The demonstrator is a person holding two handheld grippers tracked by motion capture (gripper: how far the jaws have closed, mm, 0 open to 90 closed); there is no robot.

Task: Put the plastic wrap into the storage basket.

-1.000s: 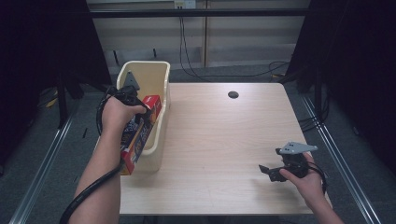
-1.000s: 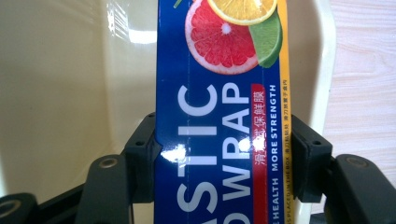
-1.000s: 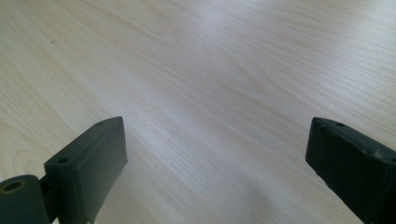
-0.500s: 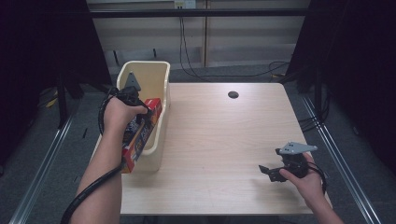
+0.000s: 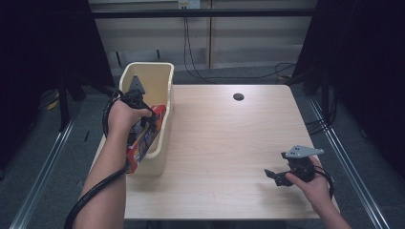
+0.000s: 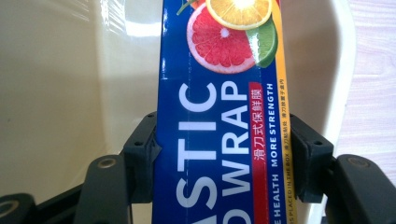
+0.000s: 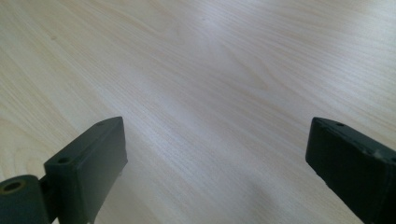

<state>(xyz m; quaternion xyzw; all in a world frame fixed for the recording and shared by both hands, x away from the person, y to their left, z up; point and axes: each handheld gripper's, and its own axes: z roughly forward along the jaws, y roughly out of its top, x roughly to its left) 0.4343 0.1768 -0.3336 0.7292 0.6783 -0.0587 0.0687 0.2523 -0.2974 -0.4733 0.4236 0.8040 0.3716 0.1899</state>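
A long blue and red plastic wrap box (image 5: 149, 135) lies slanted inside the cream plastic bin (image 5: 168, 80) at the table's left edge, one end sticking out over the bin's near rim. My left gripper (image 5: 143, 125) is shut on the box's middle. In the left gripper view the black pads (image 6: 142, 154) press both long sides of the box (image 6: 219, 112), with the bin's wall (image 6: 70, 84) behind it. My right gripper (image 5: 273, 175) rests low over the table's near right corner, open, with bare wood between its jaws (image 7: 215, 158).
The wooden table (image 5: 229, 143) has a dark round cable hole (image 5: 238, 97) near its far edge. Cables (image 5: 267, 71) lie on the floor beyond the table. Metal rails (image 5: 43, 176) run along both sides.
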